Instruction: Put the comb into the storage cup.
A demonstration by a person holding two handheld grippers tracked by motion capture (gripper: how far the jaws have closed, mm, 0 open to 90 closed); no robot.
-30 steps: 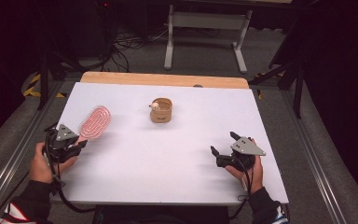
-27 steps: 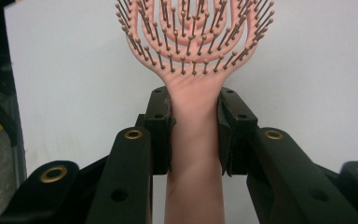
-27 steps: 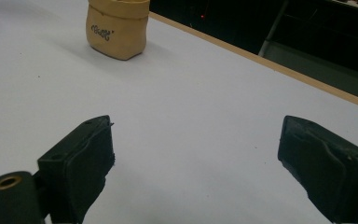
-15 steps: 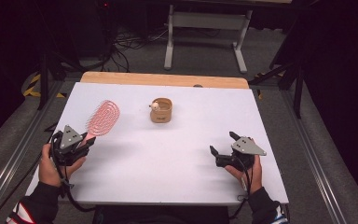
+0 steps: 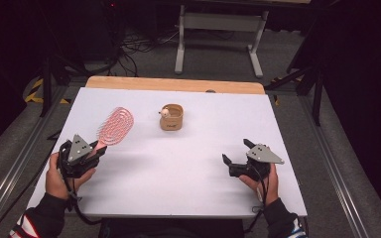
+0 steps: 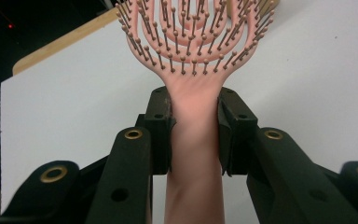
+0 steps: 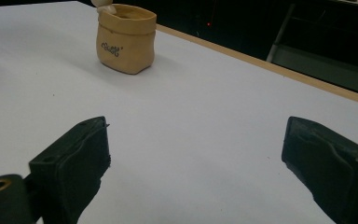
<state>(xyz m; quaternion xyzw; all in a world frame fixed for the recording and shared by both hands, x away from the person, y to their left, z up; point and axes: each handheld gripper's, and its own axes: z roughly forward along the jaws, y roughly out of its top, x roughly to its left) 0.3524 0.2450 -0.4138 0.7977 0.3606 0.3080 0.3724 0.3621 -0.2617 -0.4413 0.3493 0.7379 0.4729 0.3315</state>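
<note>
1. Left gripper point(image 5: 95, 152) is seen at the left of the high view, held in a hand point(image 5: 59, 171) over the white table point(image 5: 188, 163); its jaws are clamped on the brush point(image 5: 114, 125).
2. In the left gripper view the pink handle is pinched between the two pads point(image 6: 161, 126), with the bristled head point(image 6: 196, 32) sticking out ahead of the jaws, bristles facing the camera.
3. The brush is lifted at an angle, head pointed away from the person and slightly right.
4. A tan pot point(image 5: 171, 117) is found ahead and to the right of the left gripper, well apart, upright on the table.
5. Right gripper point(image 5: 237, 159) is seen at the right, low over the table; jaws are spread wide with nothing between them.
6. In the right gripper view the pot point(image 7: 125, 38) is placed ahead-left of the jaws, well apart; a small pale ball is seen at its rim.
</note>
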